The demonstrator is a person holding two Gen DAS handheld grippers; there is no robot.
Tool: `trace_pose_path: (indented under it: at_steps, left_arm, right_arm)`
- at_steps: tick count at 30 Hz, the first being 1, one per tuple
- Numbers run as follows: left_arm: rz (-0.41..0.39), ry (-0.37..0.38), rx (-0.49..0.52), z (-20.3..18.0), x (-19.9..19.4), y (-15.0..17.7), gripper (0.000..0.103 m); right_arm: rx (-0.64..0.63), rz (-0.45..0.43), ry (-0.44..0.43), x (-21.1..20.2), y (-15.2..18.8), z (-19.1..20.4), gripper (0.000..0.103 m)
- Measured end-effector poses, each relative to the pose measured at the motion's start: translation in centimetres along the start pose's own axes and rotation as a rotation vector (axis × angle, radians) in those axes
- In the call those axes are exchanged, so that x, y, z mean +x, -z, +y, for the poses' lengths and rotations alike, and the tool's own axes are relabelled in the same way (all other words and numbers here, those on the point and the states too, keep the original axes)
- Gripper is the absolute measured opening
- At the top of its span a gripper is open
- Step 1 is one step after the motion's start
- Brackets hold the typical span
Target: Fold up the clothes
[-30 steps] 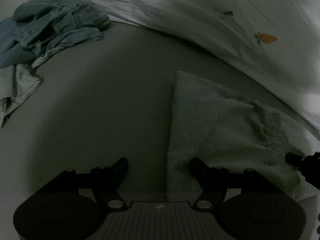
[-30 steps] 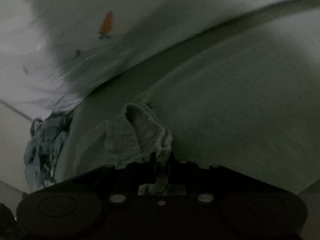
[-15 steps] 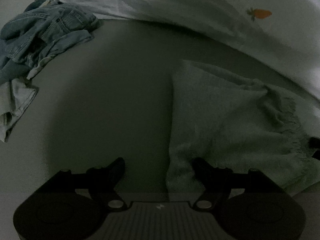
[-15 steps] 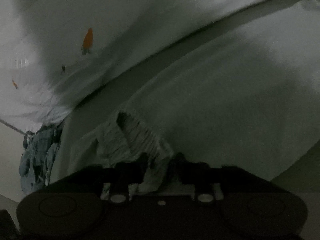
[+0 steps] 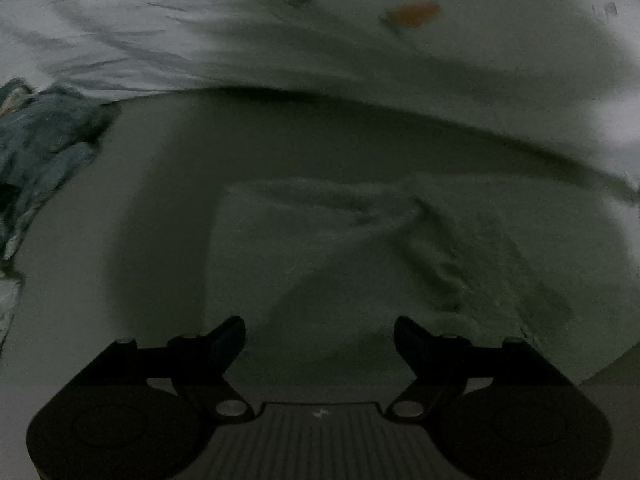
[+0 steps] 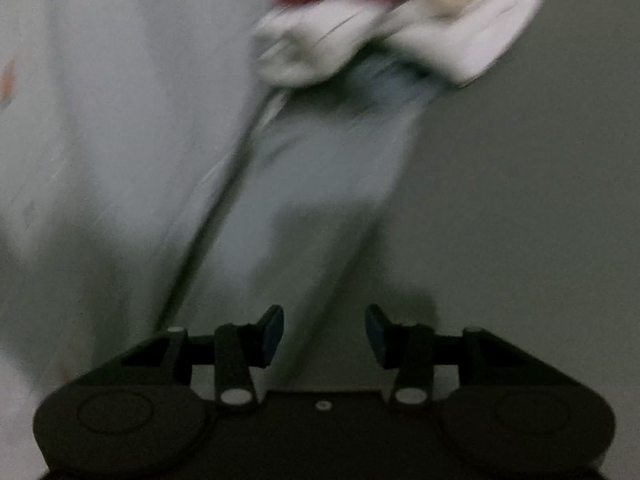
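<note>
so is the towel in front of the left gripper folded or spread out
Folded. The towel lies as a compact block with a straight left edge and a layer creased diagonally across it, left gripper open above it.

No readable text, label, brand or number in either view; both frames dark and blurred. Only marks: small pale emblem (image 5: 320,413), shape unclear, on ribbed gripper body at bottom centre of left wrist view; orange print motif (image 5: 414,13) on white sheet (image 5: 500,60), upper right, no lettering
</note>
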State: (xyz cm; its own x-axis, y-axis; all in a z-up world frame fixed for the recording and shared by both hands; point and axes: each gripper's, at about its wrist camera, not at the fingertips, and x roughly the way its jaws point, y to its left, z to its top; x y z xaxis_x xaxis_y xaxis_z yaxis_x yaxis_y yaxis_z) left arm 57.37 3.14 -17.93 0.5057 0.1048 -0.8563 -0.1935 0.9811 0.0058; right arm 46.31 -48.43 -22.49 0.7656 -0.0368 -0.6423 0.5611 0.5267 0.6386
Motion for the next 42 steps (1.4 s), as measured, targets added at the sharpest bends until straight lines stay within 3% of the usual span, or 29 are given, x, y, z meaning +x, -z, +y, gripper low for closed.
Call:
trace_pose_path:
  at_steps: [4,6,10,16,18,20,23,24,25,26,28,30,32,33,37,39,42]
  left_arm:
    - [0.076,-0.066,0.049,-2.3,2.9,0.0,0.083]
    - [0.083,-0.101,0.070,-2.9,3.7,-0.2,0.092]
    - [0.112,-0.104,0.030,-2.5,4.6,-0.9,0.099]
    - [0.120,-0.103,0.019,-2.0,4.8,-0.8,0.103]
    - [0.122,-0.093,0.023,-1.9,4.9,-0.8,0.103]
    - [0.122,-0.089,0.024,-1.7,4.9,-0.9,0.103]
    - [0.120,-0.056,0.050,-1.4,5.1,-0.9,0.103]
    - [0.119,-0.052,0.047,-1.2,5.1,-0.8,0.103]
    - [0.119,-0.049,0.048,-1.1,5.1,-0.8,0.103]
    - [0.118,-0.046,0.050,-1.0,5.1,-0.8,0.103]
    - [0.116,-0.044,0.048,-1.1,5.1,-0.5,0.103]
    - [0.109,-0.039,0.048,-1.0,5.0,-0.2,0.103]
    - [0.103,-0.033,0.042,-1.0,4.8,0.1,0.103]
    - [0.100,-0.030,0.039,-1.1,4.7,0.3,0.103]
    - [0.093,-0.024,0.038,-0.9,4.7,0.6,0.103]
    - [0.088,-0.019,0.038,-0.4,5.0,0.7,0.103]
    - [0.082,-0.013,0.037,-0.3,5.4,0.8,0.103]
  right_arm:
    - [-0.018,-0.091,0.059,0.3,-3.5,-2.4,0.047]
    - [-0.044,-0.128,0.072,1.1,-4.8,-2.4,0.047]
    - [-0.175,-0.200,0.139,3.2,-6.8,-1.3,0.047]
    - [-0.334,-0.235,0.228,6.6,-7.8,0.4,0.048]
    - [-0.356,-0.233,0.257,7.0,-7.4,0.9,0.043]
    - [-0.357,-0.223,0.268,7.0,-6.9,1.2,0.029]
    - [-0.327,-0.206,0.266,6.9,-6.4,1.5,0.024]
    - [-0.266,-0.217,0.247,6.8,-6.6,1.0,0.020]
    - [-0.188,-0.221,0.217,6.6,-6.9,0.2,0.010]
    - [-0.057,-0.215,0.143,6.5,-7.4,-1.2,0.008]
    - [0.329,-0.192,-0.096,6.5,-7.5,-5.1,0.007]
    - [0.813,-0.168,-0.388,8.1,-5.6,-9.3,0.007]
    - [1.086,-0.173,-0.570,9.8,-3.2,-10.7,0.007]
    - [1.116,-0.171,-0.605,10.2,-2.6,-10.7,0.007]
    - [1.038,-0.117,-0.717,10.9,-1.6,-8.2,0.007]
    - [0.908,-0.008,-0.736,11.4,-1.7,-5.5,0.007]
    - [0.606,0.227,-0.748,12.0,-1.1,-0.1,0.007]
